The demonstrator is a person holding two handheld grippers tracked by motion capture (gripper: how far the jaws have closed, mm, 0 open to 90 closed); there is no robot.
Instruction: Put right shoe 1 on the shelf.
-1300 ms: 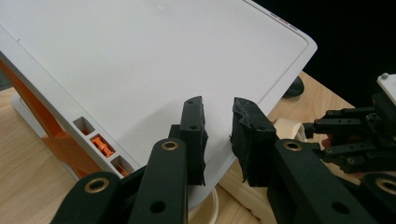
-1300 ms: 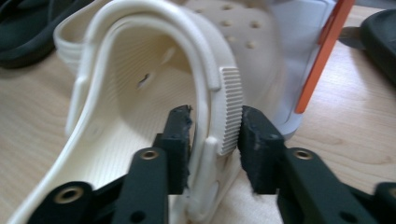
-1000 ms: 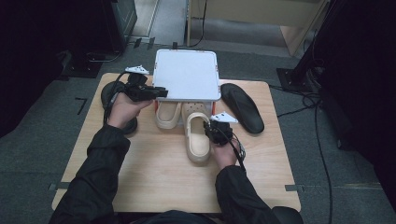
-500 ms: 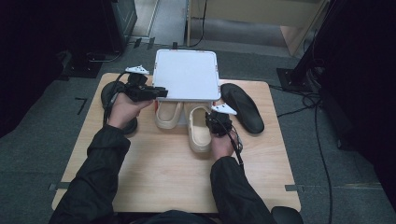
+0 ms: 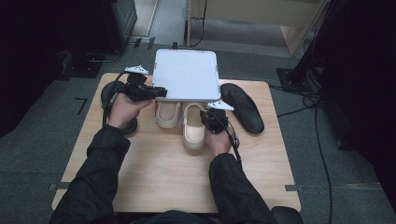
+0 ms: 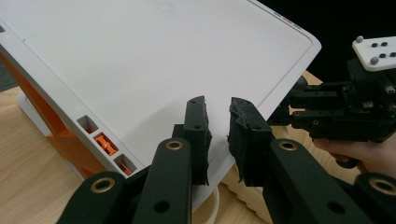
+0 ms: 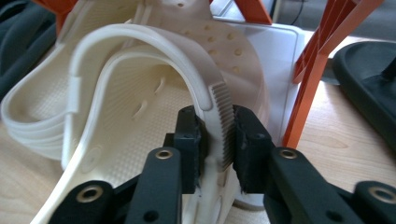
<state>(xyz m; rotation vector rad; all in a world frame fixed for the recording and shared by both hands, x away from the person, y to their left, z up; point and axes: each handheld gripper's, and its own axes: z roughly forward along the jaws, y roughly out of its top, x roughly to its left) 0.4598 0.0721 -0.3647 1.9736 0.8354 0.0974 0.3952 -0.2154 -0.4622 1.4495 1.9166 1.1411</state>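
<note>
So the right gripper [image 7: 218,140] has its jaws pinched on the ribbed heel strap of the cream clog [image 5: 194,128], and they've just let out a bit w/ the strap still between them. That clog sits mid-table, toe tucked under the front edge of the white tray [image 5: 187,74], right beside a 2nd cream clog [image 5: 167,113]. The left gripper [image 6: 218,135] has a narrow gap, jaws just been closing, nothing held; its tips sit over the tray's front corner, which blocks whatever is under it. Orange legs [image 7: 313,65] stand close on the clog's right, so little room there. A black shoe [image 5: 243,107] lies near the table's right edge, another black shoe [image 5: 112,93] is mostly hidden behind the left hand. Lots of bare wood table [image 5: 168,172] at the front. Clog toes are hidden under the tray.
</note>
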